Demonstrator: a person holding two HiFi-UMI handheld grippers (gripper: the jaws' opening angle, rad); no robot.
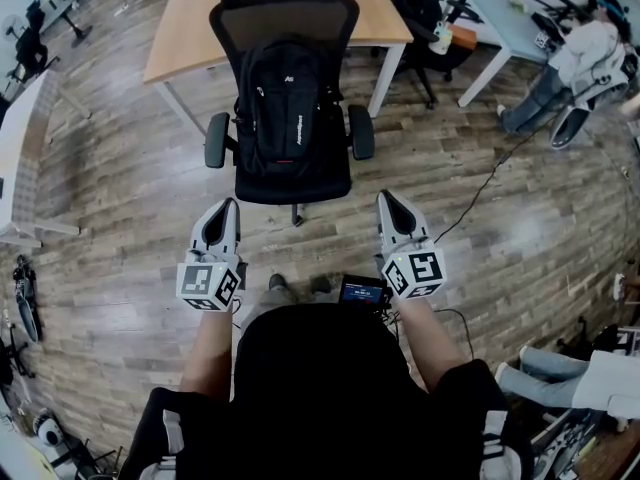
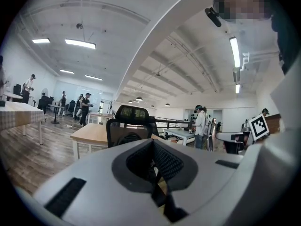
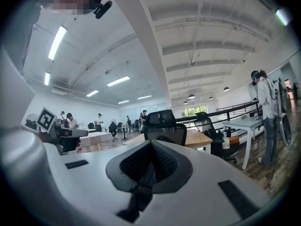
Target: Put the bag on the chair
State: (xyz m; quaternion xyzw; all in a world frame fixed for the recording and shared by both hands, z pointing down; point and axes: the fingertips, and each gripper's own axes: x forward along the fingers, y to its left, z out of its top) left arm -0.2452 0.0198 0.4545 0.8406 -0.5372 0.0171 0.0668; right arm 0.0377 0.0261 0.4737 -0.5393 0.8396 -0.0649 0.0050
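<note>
A black backpack stands upright on the seat of a black mesh office chair, leaning against its backrest, in the head view. My left gripper and right gripper hover side by side in front of the chair, apart from it, both shut and holding nothing. In the left gripper view the chair's back shows beyond the closed left gripper, with the backpack's top just visible. The right gripper view shows the chair past the closed right gripper.
A wooden desk stands right behind the chair. Another black chair and white tables are at the right, with a seated person. A cable runs over the wood floor. A white table is at the left.
</note>
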